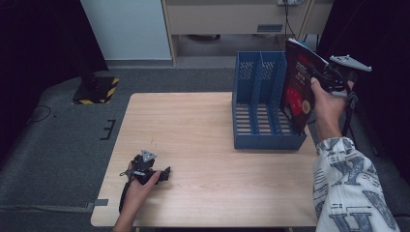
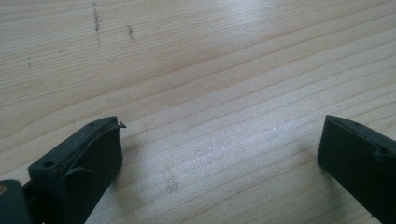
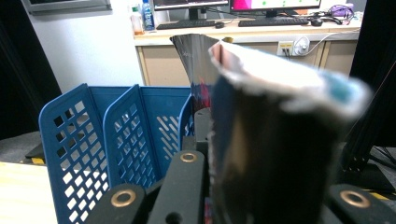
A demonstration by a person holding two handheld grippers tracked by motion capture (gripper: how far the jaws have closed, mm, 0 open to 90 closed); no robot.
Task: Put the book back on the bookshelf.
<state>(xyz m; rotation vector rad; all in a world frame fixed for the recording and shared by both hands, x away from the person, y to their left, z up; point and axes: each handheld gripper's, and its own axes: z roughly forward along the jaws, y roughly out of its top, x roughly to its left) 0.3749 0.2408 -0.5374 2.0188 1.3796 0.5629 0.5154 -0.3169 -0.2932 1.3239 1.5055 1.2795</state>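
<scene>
The right gripper (image 1: 323, 77), clamped on a black-and-red magazine (image 1: 299, 87), holds it upright with its lower edge at the rightmost slot of the blue file rack (image 1: 261, 104), while the left gripper (image 1: 155, 175), jaws wide and empty, rests well away from that rack.

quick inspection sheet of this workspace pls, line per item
surface: light wooden table, a few faint dark marks near the left tool
job's things: black and red magazine held upright over the rightmost slot of the blue file rack, which stands at the table's right end
clutter: nothing seen
grippers: right tool shut on the magazine; left tool open, resting on the table
cables: a cable trails from each tool
surroundings: grey floor, yellow and black striped base, desk with monitors and bottles behind
</scene>
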